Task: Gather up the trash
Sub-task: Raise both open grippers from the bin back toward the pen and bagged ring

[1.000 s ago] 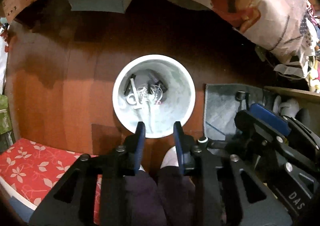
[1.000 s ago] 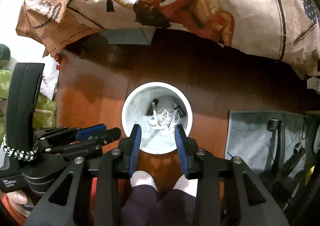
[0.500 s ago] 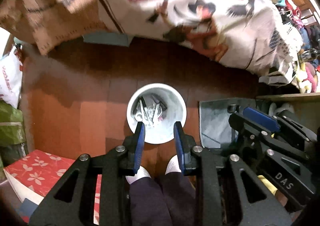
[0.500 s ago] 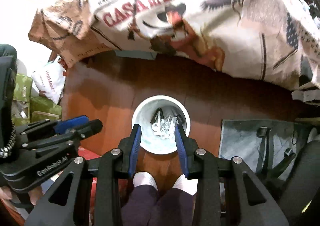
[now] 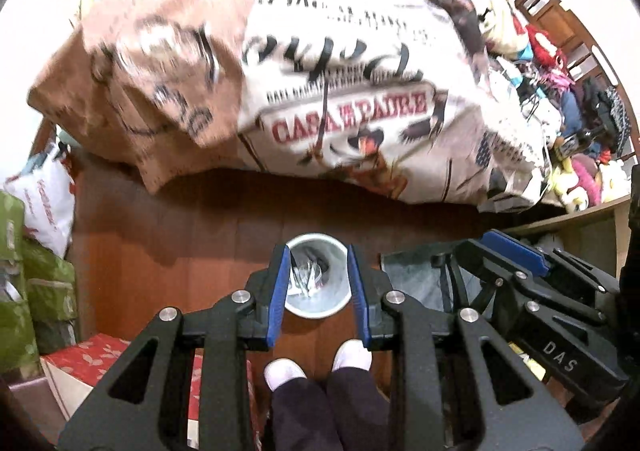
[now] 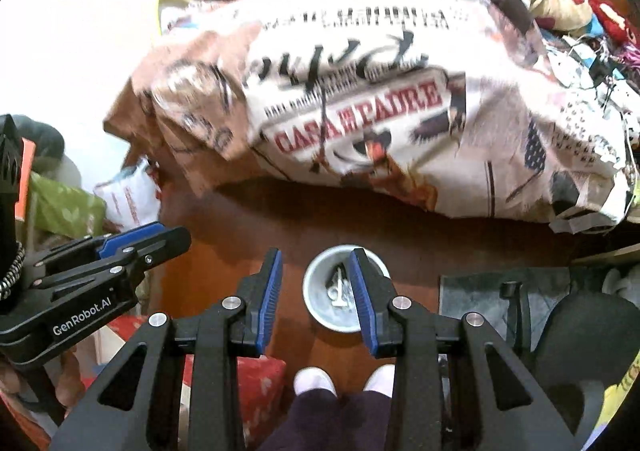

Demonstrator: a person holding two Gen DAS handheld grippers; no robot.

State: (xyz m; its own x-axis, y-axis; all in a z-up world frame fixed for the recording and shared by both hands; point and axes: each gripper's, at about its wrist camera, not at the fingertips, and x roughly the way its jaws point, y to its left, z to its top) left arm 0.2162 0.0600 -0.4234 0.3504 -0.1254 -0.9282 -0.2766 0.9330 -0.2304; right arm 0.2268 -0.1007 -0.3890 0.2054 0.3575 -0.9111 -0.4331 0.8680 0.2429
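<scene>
Left wrist view is showing me one white bin [image 5: 317, 305] standing upright on the wooden floor [image 5: 168, 251], framed between the two blue pads of my left gripper [image 5: 318, 271], whose jaws are hanging released with nothing between them. I am seeing a tangle of pale trash [image 5: 306, 275] lying inside the bin, too jumbled to count. Two white shoes [image 5: 284, 371] are pointing toward the bin from below. One printed bedspread [image 5: 340, 91] is draping over the bed beyond, and one red floral box [image 5: 100, 359] is sitting at the lower left.

From the right wrist, my right gripper [image 6: 316, 283] is also hanging released and empty; the bin [image 6: 340, 321] is sitting partly behind its right pad, with one grey mat [image 6: 476, 303] lying just beside it on the floor.
</scene>
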